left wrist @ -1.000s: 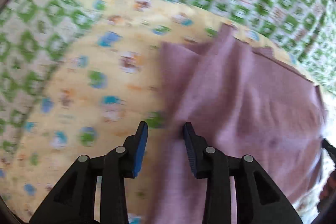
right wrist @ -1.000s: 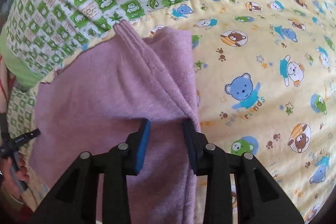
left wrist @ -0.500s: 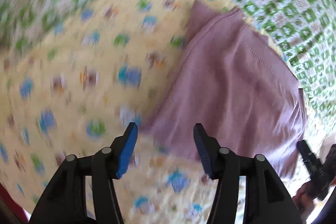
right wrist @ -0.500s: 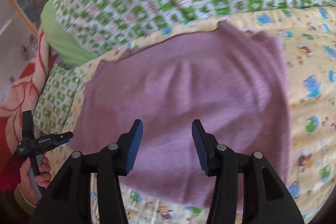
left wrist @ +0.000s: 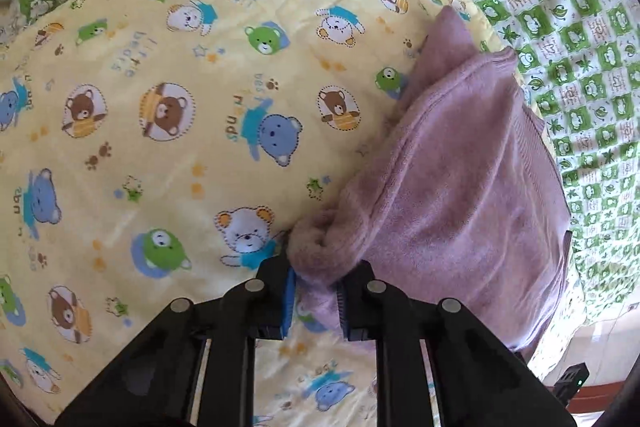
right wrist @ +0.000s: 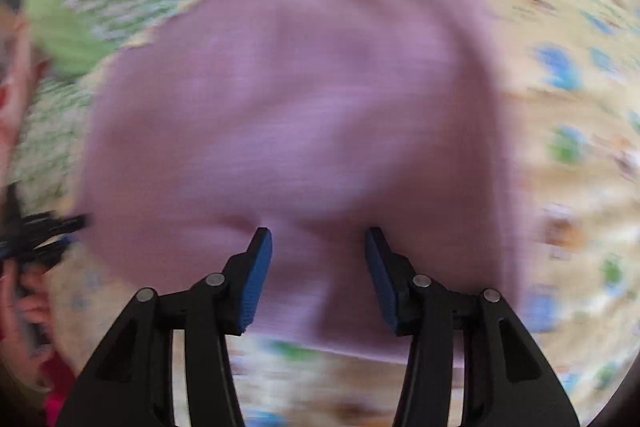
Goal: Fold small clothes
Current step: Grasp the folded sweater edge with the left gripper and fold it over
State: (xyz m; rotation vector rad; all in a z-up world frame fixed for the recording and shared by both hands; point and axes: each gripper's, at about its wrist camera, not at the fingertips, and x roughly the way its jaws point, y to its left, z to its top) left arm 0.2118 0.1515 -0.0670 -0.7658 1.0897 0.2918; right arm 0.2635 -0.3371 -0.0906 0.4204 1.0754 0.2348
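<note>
left tongs (left wrist: 316, 291): moved to purple garment (left wrist: 460, 195) corner, closing on bunched edge | right tongs (right wrist: 318, 267): shifted along garment, narrowing, cloth between, unpinched

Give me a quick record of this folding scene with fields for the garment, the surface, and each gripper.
garment: purple garment, partly folded, lying flat
surface: yellow bear-print blanket over a green checked sheet
left gripper: left gripper closing, a bunched corner of the garment between its pads
right gripper: right gripper over the garment's near edge, closing, pads apart; view blurred

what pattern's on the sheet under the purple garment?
Pale yellow sheet printed with cartoon bears in blue, green, brown and white. Clearest in the left wrist view.
</note>
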